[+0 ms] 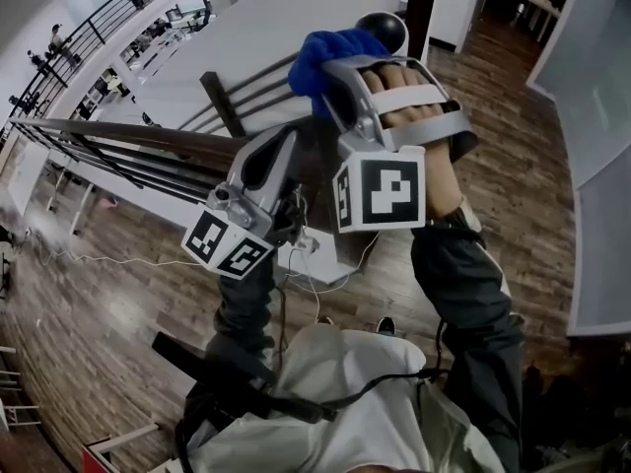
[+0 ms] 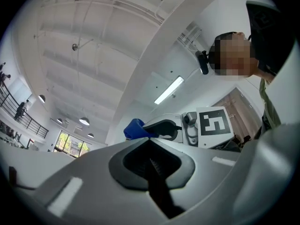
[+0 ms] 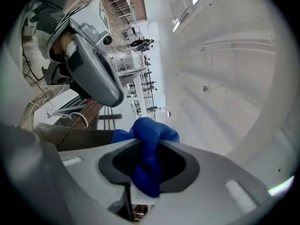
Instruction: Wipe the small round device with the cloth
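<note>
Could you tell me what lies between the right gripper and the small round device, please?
Only the blue cloth, pinched in the right gripper's jaws beside the small round device; the head view shows it.

bright even indoor light, ceiling strip light (image 2: 168,90) glowing, fisheye curving at edges; dark corners

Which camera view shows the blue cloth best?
The right gripper view: the blue cloth fills its middle, pinched in the right gripper. The head view shows it bunched at that gripper's tip, partly covered. The left gripper view shows only a small blue corner.
</note>
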